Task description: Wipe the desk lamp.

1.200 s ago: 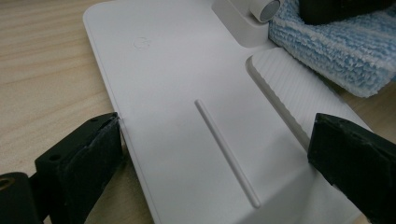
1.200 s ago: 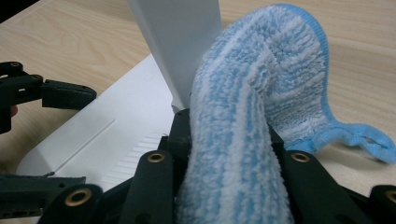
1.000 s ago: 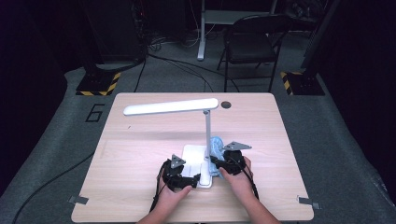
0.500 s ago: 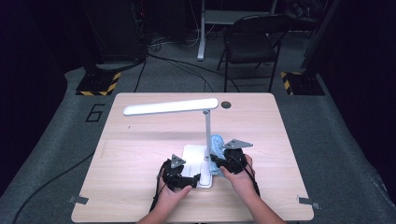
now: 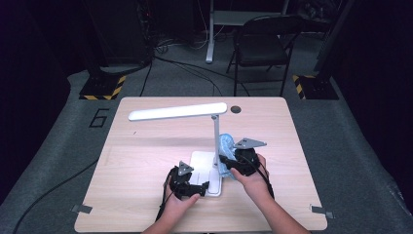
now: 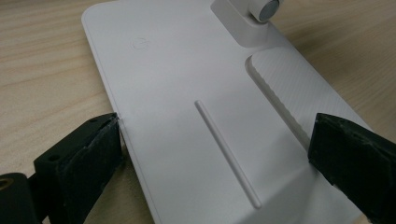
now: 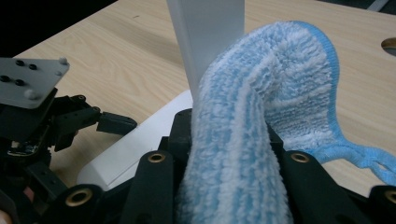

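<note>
A white desk lamp stands on the wooden table (image 5: 141, 156), with a flat base (image 5: 200, 163), an upright post (image 5: 215, 139) and a long head (image 5: 178, 111) reaching left. My left gripper (image 5: 206, 185) straddles the base's near end; its pads press on both side edges of the base (image 6: 187, 70). My right gripper (image 5: 225, 162) is shut on a fluffy blue cloth (image 5: 225, 144), which rests against the right side of the post. Up close, the cloth (image 7: 261, 107) bulges out between the jaws and touches the post (image 7: 205, 32). The left gripper (image 7: 112, 123) sits at the base (image 7: 140, 140) beyond.
A round cable hole (image 5: 236, 109) lies near the table's far edge, under the lamp head's tip. A black folding chair (image 5: 263, 46) and floor cables stand beyond the table. Bare wood stretches left of the lamp and right of my right hand.
My right gripper has risen a little along the post with the blue cloth in it. The left gripper has stayed on the base.
</note>
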Demonstrator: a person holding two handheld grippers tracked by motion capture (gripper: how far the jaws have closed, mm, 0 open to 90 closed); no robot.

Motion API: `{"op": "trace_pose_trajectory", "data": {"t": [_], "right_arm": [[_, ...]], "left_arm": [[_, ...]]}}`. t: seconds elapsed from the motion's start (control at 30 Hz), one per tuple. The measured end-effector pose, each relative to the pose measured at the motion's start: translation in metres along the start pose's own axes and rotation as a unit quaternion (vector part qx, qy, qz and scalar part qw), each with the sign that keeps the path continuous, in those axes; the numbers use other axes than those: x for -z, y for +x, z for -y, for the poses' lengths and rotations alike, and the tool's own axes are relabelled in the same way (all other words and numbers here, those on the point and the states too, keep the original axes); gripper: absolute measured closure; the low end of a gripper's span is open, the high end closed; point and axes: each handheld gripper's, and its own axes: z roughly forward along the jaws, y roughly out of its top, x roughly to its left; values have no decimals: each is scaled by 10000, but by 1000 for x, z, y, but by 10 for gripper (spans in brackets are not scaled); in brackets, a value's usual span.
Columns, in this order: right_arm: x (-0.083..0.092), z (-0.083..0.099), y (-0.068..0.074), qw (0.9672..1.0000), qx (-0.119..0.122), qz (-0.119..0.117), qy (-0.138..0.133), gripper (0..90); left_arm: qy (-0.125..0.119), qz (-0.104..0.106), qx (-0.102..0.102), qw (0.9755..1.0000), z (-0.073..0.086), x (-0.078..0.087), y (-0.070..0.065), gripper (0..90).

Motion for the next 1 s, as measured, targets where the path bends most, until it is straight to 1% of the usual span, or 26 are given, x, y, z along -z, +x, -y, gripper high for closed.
{"op": "trace_pose_trajectory", "data": {"t": [0.03,0.1,0.13,0.17,0.2,0.33,0.4,0.43,0.47,0.53,0.63,0.77,0.9,1.0], "right_arm": [[2,-2,1,10000,-6,-1,2,671],[4,-6,1,10000,67,9,-23,671],[5,-7,2,10000,35,-2,-27,671],[6,-9,1,9999,98,-28,-47,671],[7,-11,2,10000,79,-20,-31,671],[12,-17,3,9999,151,-2,-40,671],[13,-19,4,9999,143,5,-85,671],[14,-20,3,9998,201,-13,-71,670],[15,-21,4,9998,175,-7,-129,671],[17,-24,4,9997,212,-19,-96,670],[19,-27,5,9996,231,-27,-153,670],[23,-33,5,9996,226,-53,-163,670],[28,-39,5,9992,353,-61,-198,670],[32,-44,7,9990,376,-53,-221,670]], "left_arm": [[16,2,-1,10000,0,0,0,28],[3,2,-6,10000,0,0,0,28],[-1,1,0,10000,0,0,0,28],[2,1,-3,10000,0,0,0,28],[1,8,8,10000,0,0,0,28],[5,0,-3,10000,0,0,0,28],[-1,-2,8,10000,0,0,0,28],[2,-2,1,10000,0,0,0,28],[6,2,0,10000,0,0,0,28],[2,2,2,10000,0,0,0,28],[4,5,-1,10000,0,0,0,28],[15,23,17,10000,0,0,0,28],[17,14,11,10000,0,0,0,28],[30,9,4,10000,0,0,0,28]]}}
